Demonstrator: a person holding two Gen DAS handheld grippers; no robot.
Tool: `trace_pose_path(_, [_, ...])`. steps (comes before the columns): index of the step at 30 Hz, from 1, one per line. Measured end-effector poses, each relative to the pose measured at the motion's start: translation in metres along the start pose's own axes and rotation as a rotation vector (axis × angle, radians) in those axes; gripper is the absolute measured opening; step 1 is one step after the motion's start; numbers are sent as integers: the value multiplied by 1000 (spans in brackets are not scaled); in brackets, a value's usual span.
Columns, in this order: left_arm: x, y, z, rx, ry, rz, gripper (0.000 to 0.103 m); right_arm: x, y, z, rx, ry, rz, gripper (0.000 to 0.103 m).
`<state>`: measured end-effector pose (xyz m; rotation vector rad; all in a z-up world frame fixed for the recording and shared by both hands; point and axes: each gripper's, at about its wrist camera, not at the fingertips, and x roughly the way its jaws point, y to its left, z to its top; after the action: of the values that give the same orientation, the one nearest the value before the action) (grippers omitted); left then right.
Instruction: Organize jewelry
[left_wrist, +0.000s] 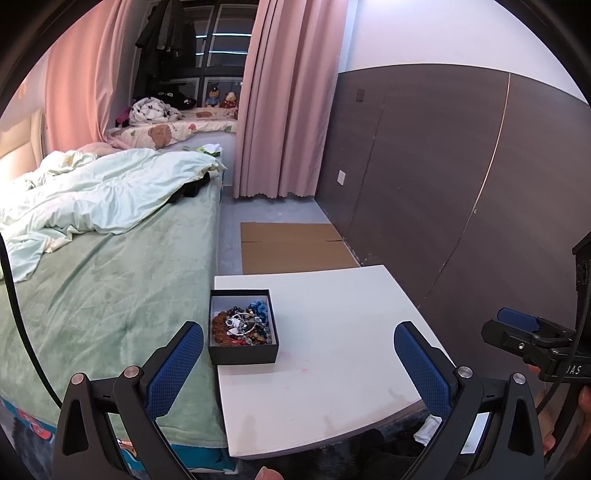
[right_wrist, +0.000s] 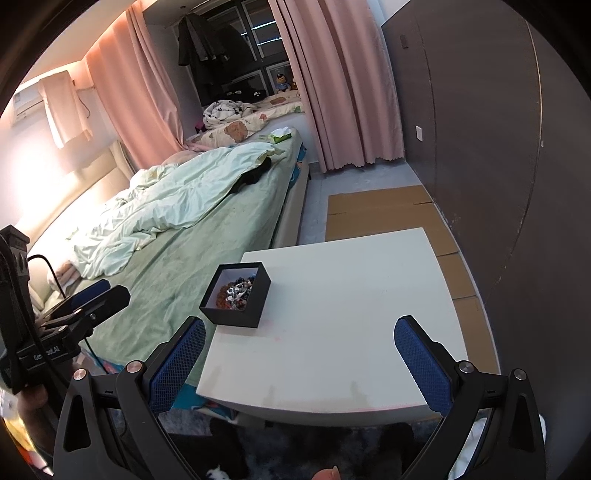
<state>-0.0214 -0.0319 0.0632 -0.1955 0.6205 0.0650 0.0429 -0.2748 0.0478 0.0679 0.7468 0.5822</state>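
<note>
Nearest your lens, the left gripper (left_wrist: 298, 363) shows both blue-padded fingers (left_wrist: 176, 369) spread wide apart. Nothing sits between them and neither pad touches anything. Your right gripper (right_wrist: 300, 363) is in the same condition: fingers (right_wrist: 424, 365) fully parted, empty, held above the near edge of the table. In the left wrist view, the right gripper also appears at the far right edge, side-on, so its opening cannot be read from there.

The white table (left_wrist: 332, 369) lies directly ahead of both grippers. Its top carries faint pink smudges and some scuff marks toward the near edge.

The black box (left_wrist: 243, 326) stands on the table's left side, at the edge closest to the bed. It is open-topped with a pale lining. Inside it is the jewelry (left_wrist: 242, 326): a tangled heap of brown and dark bead strands, a silver bangle lying on top, and something blue at the far corner. In the right wrist view the box (right_wrist: 236, 301) sits just beyond your left finger, apart from it.

Left of the table is a bed (left_wrist: 110, 295) with a green blanket, touching or nearly touching the table edge; a crumpled pale duvet (left_wrist: 92, 192) covers its far half. Flattened cardboard (left_wrist: 291, 245) lies on the floor beyond the table. Dark wall panelling (left_wrist: 443, 177) runs along the right. Pink curtains (left_wrist: 288, 103) hang at the far end, framing a window ledge with plush toys (left_wrist: 221, 98).
</note>
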Motion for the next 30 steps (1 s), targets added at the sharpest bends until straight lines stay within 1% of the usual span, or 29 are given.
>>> trace_pose_path(15, [2, -2, 2, 8, -3, 8, 103, 1, 3, -2, 0, 7, 3, 103])
trace_pose_path(21, [2, 0, 1, 11, -3, -9, 103, 4, -4, 0, 22, 6, 7, 103])
trace_pose_path(27, [4, 1, 0, 21, 0, -7, 103, 5, -7, 0, 29, 8, 6, 103])
trace_pose_path(30, [2, 1, -1, 24, -13, 1, 103, 6, -8, 0, 28, 11, 7, 103])
